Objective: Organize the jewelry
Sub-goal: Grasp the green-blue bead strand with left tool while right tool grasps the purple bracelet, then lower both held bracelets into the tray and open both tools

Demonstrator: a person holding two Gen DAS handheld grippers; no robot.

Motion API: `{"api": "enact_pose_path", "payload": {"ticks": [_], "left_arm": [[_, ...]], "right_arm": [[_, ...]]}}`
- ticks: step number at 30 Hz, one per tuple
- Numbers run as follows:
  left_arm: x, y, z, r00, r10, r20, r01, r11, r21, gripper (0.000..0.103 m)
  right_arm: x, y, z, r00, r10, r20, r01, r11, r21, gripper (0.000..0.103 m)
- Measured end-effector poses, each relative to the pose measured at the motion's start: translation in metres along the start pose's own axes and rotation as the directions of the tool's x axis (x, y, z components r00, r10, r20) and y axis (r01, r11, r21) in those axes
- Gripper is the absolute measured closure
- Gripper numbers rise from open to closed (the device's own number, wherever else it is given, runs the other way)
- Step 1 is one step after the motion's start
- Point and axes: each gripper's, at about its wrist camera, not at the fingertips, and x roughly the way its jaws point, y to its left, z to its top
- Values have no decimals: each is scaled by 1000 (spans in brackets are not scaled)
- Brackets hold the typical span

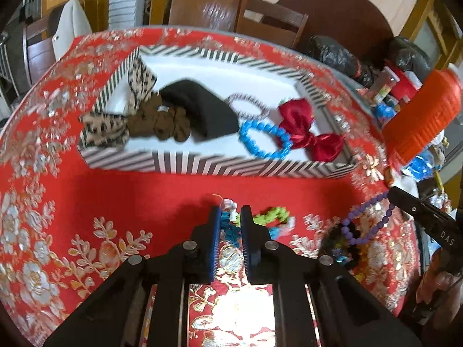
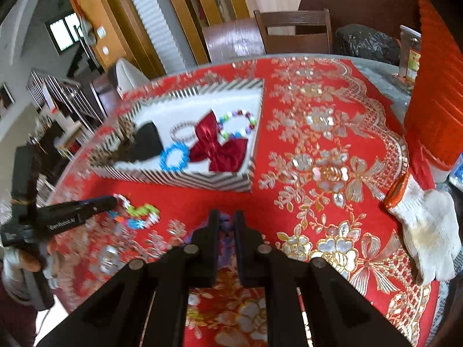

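- Presently both tongs are mid-pickup: left tongs [image 1: 231,217] pinch a multicoloured beaded bracelet [image 1: 269,217], right tongs [image 2: 226,222] pinch a purple bead string [image 1: 366,225], both just before the striped cardboard box [image 1: 220,167].
- Next move, judged: lift and carry both into that box.

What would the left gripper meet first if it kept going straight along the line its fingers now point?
The left gripper, shut on a multicoloured bead bracelet, points down at the red tablecloth. It would probably meet bare cloth first, just short of the striped box; depth is hard to judge through the fisheye.
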Motion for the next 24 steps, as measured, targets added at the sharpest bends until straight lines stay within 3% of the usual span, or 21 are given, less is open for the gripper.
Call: {"api": "enact_pose_path", "payload": {"ticks": [11,24], "left_arm": [[-45,-14,32,995,5,95,-10,998,54,93],[-58,-30,81,981,69,179,-93,987,132,93]], "right_arm": [[-32,20,28,996,37,86,-32,998,-52,93],[-23,48,59,995,50,90,-39,991,-128,93]]}}
